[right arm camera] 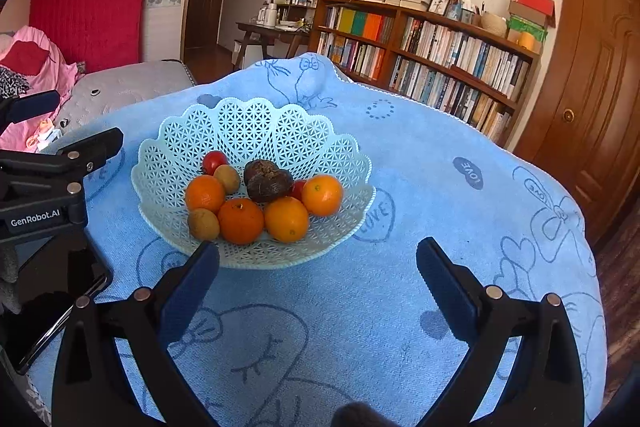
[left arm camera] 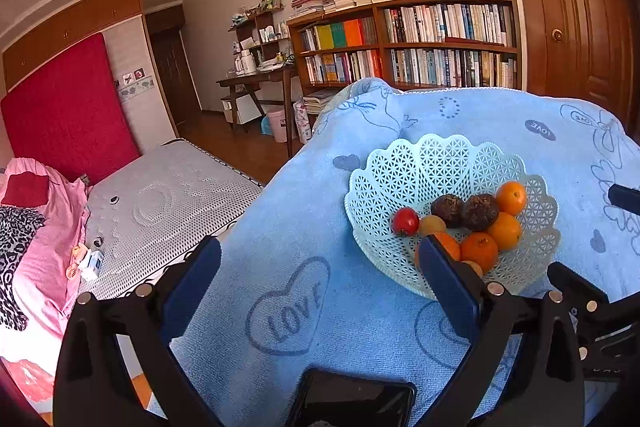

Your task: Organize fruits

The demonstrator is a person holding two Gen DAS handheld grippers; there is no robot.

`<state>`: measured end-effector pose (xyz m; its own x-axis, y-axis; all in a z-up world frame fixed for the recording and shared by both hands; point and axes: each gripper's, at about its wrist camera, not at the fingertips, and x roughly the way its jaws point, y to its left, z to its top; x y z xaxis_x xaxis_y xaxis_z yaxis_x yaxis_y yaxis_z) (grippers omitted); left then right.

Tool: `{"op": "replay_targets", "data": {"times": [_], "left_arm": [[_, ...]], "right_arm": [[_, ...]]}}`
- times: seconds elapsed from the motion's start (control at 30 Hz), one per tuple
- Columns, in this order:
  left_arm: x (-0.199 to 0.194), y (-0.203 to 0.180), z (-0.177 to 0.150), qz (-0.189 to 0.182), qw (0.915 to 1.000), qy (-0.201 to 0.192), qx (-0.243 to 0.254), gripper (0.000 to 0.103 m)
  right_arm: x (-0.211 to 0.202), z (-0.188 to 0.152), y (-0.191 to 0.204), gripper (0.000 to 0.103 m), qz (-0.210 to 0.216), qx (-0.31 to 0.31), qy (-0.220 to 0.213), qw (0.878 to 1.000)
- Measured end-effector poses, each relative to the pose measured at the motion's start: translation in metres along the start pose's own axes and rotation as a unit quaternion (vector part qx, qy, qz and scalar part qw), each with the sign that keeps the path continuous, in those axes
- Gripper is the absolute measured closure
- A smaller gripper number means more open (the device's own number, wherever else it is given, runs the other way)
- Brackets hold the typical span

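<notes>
A pale lattice fruit basket (right arm camera: 248, 123) (left arm camera: 440, 163) sits on a blue towel (right arm camera: 400, 187). In it lie several oranges (right arm camera: 241, 221) (left arm camera: 510, 197), two dark brown fruits (right arm camera: 267, 181) (left arm camera: 480, 211), red tomatoes (right arm camera: 214, 161) (left arm camera: 405, 221) and small tan fruits (right arm camera: 204, 224). My right gripper (right arm camera: 318, 263) is open and empty, just in front of the basket's near rim. My left gripper (left arm camera: 320, 259) is open and empty over bare towel, to the left of the basket; its right finger (left arm camera: 448, 279) covers part of the near rim and one orange.
The left gripper's body (right arm camera: 44, 187) stands at the left edge of the right wrist view. A bed (left arm camera: 160, 203) with pink bedding lies to the left below the towel's edge. A bookshelf (right arm camera: 420, 55), a desk (left arm camera: 260, 79) and a wooden door (right arm camera: 592, 67) stand behind.
</notes>
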<state>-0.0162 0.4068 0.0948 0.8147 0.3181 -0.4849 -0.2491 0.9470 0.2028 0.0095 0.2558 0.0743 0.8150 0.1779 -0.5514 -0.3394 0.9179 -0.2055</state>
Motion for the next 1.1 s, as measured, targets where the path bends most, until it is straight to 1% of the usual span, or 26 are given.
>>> {"op": "replay_targets", "data": {"times": [0.17, 0.33, 0.6, 0.8, 0.93, 1.1], "left_arm": [[0.000, -0.006, -0.005, 0.014, 0.9994, 0.000, 0.032, 0.003], [0.003, -0.010, -0.008, 0.015, 0.9990, 0.005, 0.042, 0.003], [0.007, -0.010, -0.011, 0.017, 0.9989, 0.009, 0.042, 0.003], [0.009, -0.010, -0.014, 0.017, 0.9988, 0.011, 0.046, 0.003], [0.009, -0.011, -0.015, 0.017, 0.9988, 0.011, 0.046, 0.003], [0.009, -0.011, -0.015, 0.014, 0.9988, 0.011, 0.045, 0.003]], "right_arm": [[-0.006, -0.001, 0.007, 0.005, -0.020, -0.023, -0.012, 0.999], [-0.006, 0.000, 0.008, 0.005, -0.029, -0.025, -0.010, 0.999], [-0.003, 0.000, 0.011, 0.005, -0.031, -0.031, -0.005, 0.999], [0.001, 0.000, 0.014, 0.005, -0.015, -0.033, 0.004, 0.999], [0.000, -0.002, 0.015, 0.005, -0.033, -0.039, -0.006, 0.999], [0.000, -0.003, 0.008, 0.005, -0.038, -0.033, 0.002, 0.999]]}}
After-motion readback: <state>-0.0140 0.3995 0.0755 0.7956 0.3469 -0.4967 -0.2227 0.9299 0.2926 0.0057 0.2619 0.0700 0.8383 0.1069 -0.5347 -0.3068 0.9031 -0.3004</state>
